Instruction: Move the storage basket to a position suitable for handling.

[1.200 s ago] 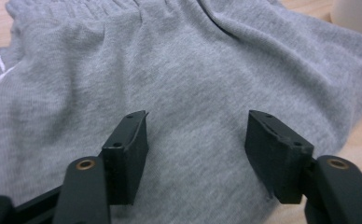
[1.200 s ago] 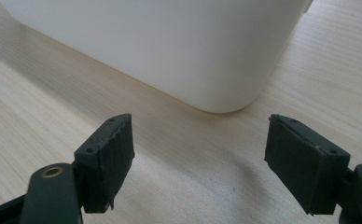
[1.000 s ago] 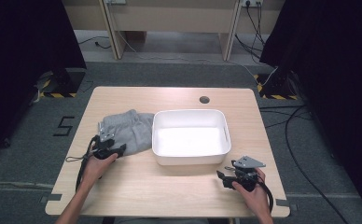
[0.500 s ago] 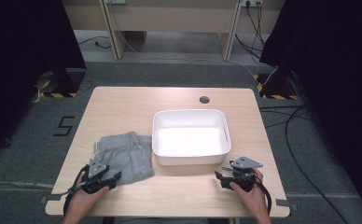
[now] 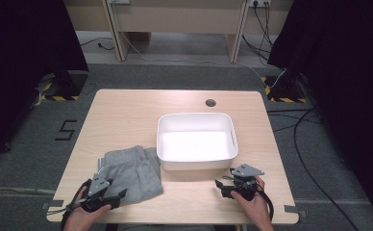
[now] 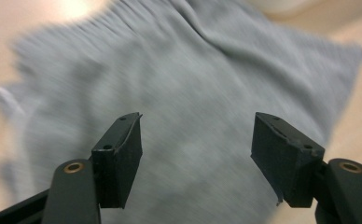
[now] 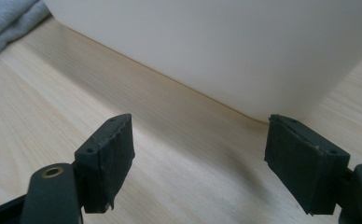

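A: High view first: what is seen relative to the tub?

B: Grey shorts are laid on the table, just left of the tub and touching its near-left corner. Nothing is seen inside the tub, so, if the shorts are meant for it, that step is judged not yet done. The left gripper is held at the shorts' near edge; the right gripper is held just in front of the tub.

A: Left gripper view?

B: The shorts are spread directly ahead of and under the jaws. The jaws have just been opening; they are parted wide, and no cloth is pinched between them. A corner of the tub is glimpsed beyond.

A: Right gripper view?

B: The tub wall is faced closely. The jaws are held apart, with only bare table between them. The shorts are seen far off to the tub's side.
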`<state>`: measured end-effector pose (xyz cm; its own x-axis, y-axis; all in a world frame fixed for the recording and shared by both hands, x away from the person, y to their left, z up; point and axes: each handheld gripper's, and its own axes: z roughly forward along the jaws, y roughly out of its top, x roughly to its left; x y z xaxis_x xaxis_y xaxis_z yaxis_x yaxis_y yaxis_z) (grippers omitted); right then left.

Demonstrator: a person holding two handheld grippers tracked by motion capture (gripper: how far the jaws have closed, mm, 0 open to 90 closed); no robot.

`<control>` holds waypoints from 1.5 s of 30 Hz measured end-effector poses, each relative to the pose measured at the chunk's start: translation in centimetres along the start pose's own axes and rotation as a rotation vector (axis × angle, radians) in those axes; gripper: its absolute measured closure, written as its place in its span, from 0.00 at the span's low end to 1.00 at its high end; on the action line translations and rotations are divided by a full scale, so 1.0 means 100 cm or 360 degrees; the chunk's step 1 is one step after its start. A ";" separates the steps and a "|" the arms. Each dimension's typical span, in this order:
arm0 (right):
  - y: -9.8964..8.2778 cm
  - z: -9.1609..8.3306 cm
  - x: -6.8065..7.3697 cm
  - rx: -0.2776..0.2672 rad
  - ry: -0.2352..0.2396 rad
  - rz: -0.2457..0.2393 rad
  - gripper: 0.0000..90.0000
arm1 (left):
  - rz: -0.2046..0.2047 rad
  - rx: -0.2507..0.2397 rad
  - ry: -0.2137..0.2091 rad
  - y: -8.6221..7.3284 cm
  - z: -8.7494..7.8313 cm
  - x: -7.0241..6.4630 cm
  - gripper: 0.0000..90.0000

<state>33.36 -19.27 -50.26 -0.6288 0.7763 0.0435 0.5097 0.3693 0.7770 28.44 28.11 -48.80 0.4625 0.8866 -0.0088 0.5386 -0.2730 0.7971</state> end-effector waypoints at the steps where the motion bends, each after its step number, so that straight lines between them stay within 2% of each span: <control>1: 0.001 0.001 0.001 -0.0008 0.0007 -0.0012 0.27 | -0.0017 -0.0021 0.0022 0.004 -0.001 0.006 0.35; 4: 0.004 0.002 0.006 -0.0012 0.0026 -0.0024 0.27 | -0.0043 -0.0018 0.0072 0.013 0.004 0.021 0.34; 8: 0.005 0.005 0.012 -0.0013 0.0055 -0.0048 0.27 | -0.0090 -0.0004 0.0118 0.017 0.019 0.037 0.32; 9: 0.006 0.006 0.014 -0.0021 0.0065 -0.0074 0.26 | -0.0099 -0.0006 0.0126 0.017 0.022 0.040 0.31; 11: 0.006 0.007 0.016 -0.0021 0.0076 -0.0072 0.26 | -0.0090 0.0034 0.0153 0.015 0.029 0.046 0.30; 12: 0.006 0.007 0.019 -0.0016 0.0088 -0.0102 0.26 | -0.0085 0.0049 0.0154 0.014 0.031 0.048 0.30; 15: 0.007 0.006 0.021 -0.0022 0.0110 -0.0118 0.24 | -0.0086 0.0116 0.0144 0.008 0.037 0.051 0.31; 18: 0.007 0.006 0.022 -0.0036 0.0116 -0.0117 0.23 | -0.0048 0.0154 0.0134 0.002 0.039 0.047 0.32; 23: 0.006 0.008 0.024 -0.0030 0.0123 -0.0122 0.24 | -0.0061 0.0169 0.0126 -0.002 0.034 0.040 0.38; 34: 0.008 0.009 0.031 -0.0032 0.0146 -0.0133 0.24 | -0.0063 0.0197 0.0094 -0.010 0.021 0.027 0.38; 40: 0.010 0.014 0.040 -0.0024 0.0183 -0.0169 0.24 | -0.0057 0.0170 0.0076 -0.021 0.010 0.014 0.39; 45: 0.011 0.021 0.048 -0.0004 0.0203 -0.0189 0.25 | 0.0001 0.0175 0.0053 -0.028 0.000 -0.001 0.40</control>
<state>32.14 -14.12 -50.53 -0.7540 0.6561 0.0305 0.4262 0.4533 0.7829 26.86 28.77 -51.00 0.4404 0.8977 0.0129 0.6132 -0.3112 0.7260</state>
